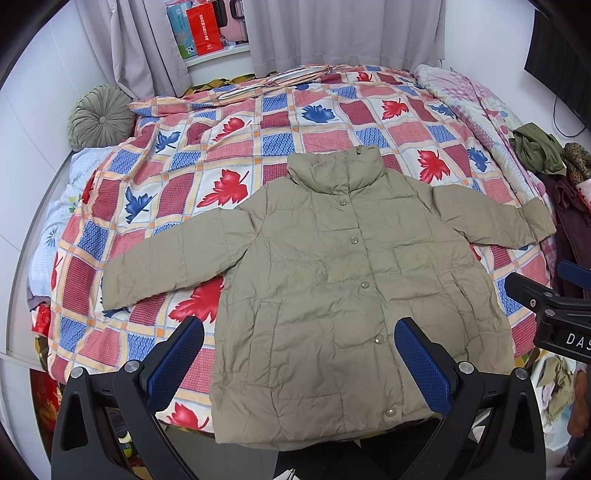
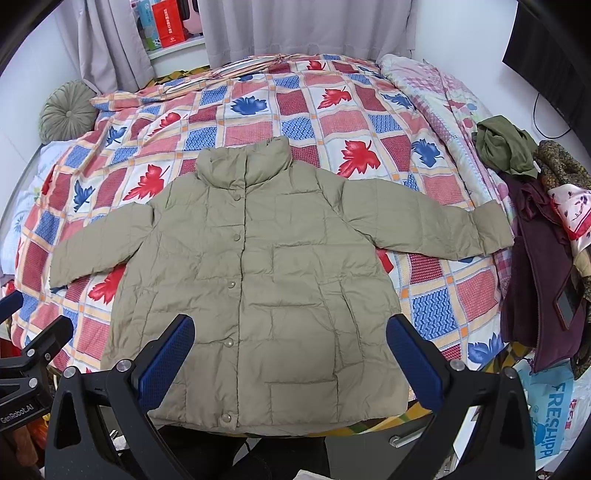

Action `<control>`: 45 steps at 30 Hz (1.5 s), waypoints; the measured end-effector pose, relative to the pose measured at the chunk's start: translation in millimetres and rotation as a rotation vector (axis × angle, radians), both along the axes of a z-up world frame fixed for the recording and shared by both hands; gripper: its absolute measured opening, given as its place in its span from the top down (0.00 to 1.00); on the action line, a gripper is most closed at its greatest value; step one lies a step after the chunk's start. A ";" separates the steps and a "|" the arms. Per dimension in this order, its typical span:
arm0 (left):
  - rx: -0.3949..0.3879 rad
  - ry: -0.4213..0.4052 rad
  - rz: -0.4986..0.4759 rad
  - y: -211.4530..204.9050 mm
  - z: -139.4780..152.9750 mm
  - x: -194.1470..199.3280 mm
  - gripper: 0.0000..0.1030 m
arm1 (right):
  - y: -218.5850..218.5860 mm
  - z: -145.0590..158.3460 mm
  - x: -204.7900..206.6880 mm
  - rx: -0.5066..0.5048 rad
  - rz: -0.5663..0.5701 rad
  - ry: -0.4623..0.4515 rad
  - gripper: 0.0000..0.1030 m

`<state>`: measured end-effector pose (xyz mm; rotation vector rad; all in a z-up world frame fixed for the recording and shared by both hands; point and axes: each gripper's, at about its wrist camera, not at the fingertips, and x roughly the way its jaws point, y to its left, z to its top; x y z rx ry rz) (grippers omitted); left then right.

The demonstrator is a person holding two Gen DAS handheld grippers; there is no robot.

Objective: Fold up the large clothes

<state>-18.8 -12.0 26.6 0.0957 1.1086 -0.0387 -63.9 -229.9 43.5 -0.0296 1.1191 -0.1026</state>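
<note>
The khaki padded jacket (image 1: pixel 325 280) lies flat on the bed, front side up, snapped shut along its placket, collar toward the far curtains and hem at the near edge of the mattress. Both sleeves are spread outward, each angled slightly down; the right-hand sleeve's cuff reaches the bed's side. The fabric shows light creasing across the quilted panels. Beneath it is a patchwork quilt (image 1: pixel 280 122) with red and blue leaf prints, touching the jacket on all sides but the hem.

The left gripper (image 1: pixel 299 332) hangs above the hem with jaws spread wide, nothing between the blue pads. The right gripper (image 2: pixel 290 330) is likewise spread and empty, over the lower body of the jacket.

A round green cushion (image 1: pixel 99 114) sits at the far left corner. A heap of other garments (image 2: pixel 535 206) rests on the bed's right side, just beyond the sleeve cuff. Grey curtains (image 1: pixel 332 29) hang behind.
</note>
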 end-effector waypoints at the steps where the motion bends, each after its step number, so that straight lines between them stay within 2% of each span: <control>1: 0.000 0.000 0.000 0.0 -0.1 0.0 0.00 | 0.6 0.0 -0.3 0.000 0.000 0.001 0.00; 45: -0.003 0.003 0.001 1.6 1.2 -0.5 0.00 | 2.1 -0.8 2.0 -0.001 0.000 0.005 0.00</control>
